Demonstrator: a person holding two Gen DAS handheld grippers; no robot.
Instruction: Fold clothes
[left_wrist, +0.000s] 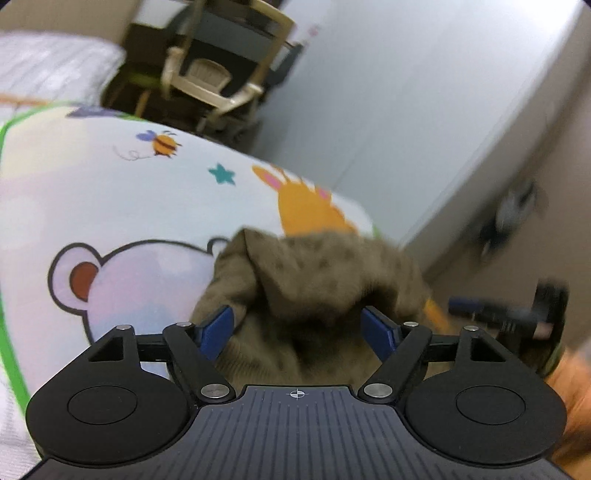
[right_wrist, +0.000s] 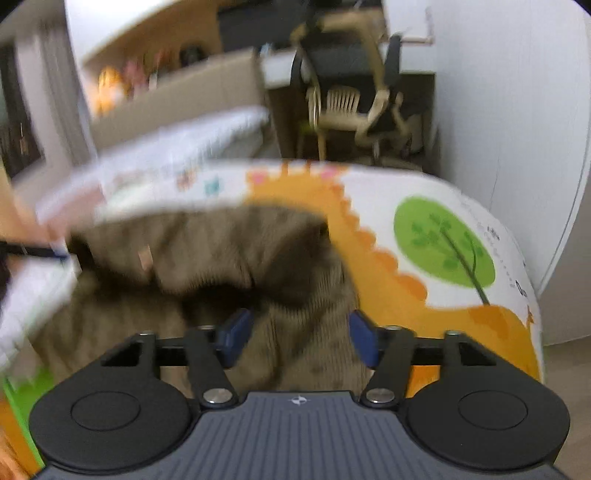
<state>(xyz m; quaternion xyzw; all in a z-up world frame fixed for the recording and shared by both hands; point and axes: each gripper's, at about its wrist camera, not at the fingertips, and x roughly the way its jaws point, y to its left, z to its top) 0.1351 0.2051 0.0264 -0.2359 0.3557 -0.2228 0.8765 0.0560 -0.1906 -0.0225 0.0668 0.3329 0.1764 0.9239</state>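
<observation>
Left gripper (left_wrist: 297, 325), jaws spread and released, over the crumpled brown garment (left_wrist: 306, 280) on a cartoon-print sheet (left_wrist: 122, 199). Right gripper (right_wrist: 297, 334), jaws likewise apart, gripping nothing; brown garment (right_wrist: 207, 251) bunched ahead, sheet (right_wrist: 443, 236) to its right.

left wrist: close, angled down | right wrist: same | shared: brown garment (left_wrist: 314, 280), chair (right_wrist: 343, 107)

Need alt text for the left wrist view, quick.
The left gripper is open, its blue pads either side of a rumpled brown spotted garment on a cartoon-print mat. A beige chair stands beyond.
</observation>
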